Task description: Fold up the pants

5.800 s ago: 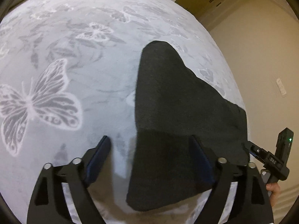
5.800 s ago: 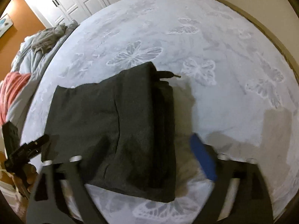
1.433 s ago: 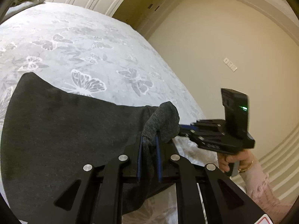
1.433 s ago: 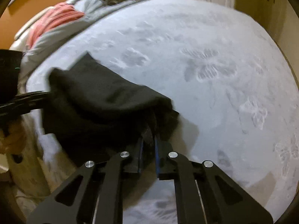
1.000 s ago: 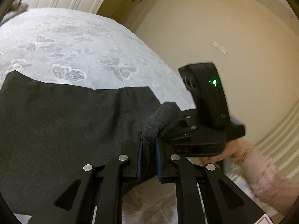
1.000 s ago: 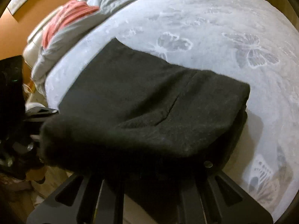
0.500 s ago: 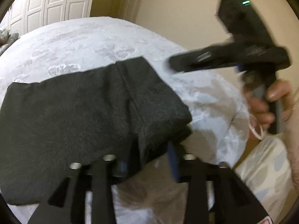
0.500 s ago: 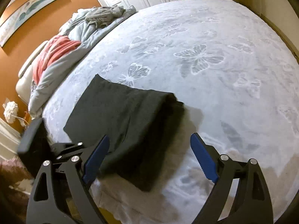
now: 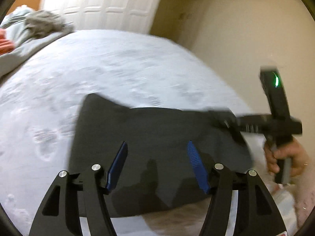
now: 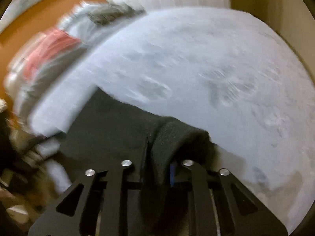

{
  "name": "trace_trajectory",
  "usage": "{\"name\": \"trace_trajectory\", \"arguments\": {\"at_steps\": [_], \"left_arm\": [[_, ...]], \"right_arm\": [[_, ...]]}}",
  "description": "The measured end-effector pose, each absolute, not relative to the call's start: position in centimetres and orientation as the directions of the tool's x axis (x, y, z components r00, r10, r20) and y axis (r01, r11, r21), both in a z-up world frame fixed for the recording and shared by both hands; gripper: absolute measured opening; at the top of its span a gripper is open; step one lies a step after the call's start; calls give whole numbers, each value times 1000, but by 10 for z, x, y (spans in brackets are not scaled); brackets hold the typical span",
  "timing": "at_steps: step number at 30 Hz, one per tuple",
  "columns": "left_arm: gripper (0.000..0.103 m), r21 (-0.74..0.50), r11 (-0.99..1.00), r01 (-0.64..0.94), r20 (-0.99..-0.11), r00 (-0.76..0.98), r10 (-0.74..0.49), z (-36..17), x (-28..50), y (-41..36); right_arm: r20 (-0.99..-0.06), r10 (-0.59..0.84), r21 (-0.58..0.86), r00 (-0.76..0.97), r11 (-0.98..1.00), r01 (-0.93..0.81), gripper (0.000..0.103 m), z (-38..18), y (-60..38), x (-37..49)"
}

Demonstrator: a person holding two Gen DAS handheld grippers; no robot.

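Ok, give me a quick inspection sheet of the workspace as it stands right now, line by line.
Surface: pale bedspread with a faint butterfly pattern, blurred by motion.
Job's things: dark pants folded into a compact stack near the bed's near edge.
Clutter: heap of grey and red bedding at the far left of the bed.
Grippers: left hand-held gripper open above the pants, holding nothing; right hand-held gripper closed on a fold of the pants at their right edge.
Cables: nothing seen.
Surroundings: white panelled closet doors, beige wall, orange wall behind the bedding.
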State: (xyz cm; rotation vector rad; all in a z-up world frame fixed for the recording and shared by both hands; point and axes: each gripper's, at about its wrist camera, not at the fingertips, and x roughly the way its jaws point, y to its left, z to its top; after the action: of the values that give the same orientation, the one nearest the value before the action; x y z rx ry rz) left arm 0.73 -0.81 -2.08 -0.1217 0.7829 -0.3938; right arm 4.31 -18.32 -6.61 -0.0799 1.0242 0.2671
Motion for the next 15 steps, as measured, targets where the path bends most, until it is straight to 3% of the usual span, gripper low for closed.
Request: {"name": "trace_trajectory", "arguments": {"at_steps": [1,4,7,9,12,13,15], "left_arm": [[61,-234,932,276,-679,640,-360,-25,12,-5],[61,-215,949,230,-733,605,-312,-39,20,3],[61,-198,957,214,-753,591,-288,-47,26,5],[61,-180,959,218,-755,594,-276,-50,26,1],[61,-150,963,223,-763,593,-257,-54,27,-3],[61,-145,964,224,-763,594,-253,-55,26,-3],[61,-135,965,224,-764,596,-246,-56,25,-3]], "right_arm": [[-849,179,58,497,967,-249,40,-69,-184,42],[-784,196,63,589,969,-239,41,-37,-179,19],[-700,336,173,631,936,-307,43,-15,-168,-4],[-728,391,229,564,913,-337,42,-29,-162,-1],[-836,257,172,485,962,-212,30,-68,-172,25],[-827,250,180,503,966,-186,13,-65,-181,27],[-790,186,138,584,982,-125,16,-44,-192,19]]}}
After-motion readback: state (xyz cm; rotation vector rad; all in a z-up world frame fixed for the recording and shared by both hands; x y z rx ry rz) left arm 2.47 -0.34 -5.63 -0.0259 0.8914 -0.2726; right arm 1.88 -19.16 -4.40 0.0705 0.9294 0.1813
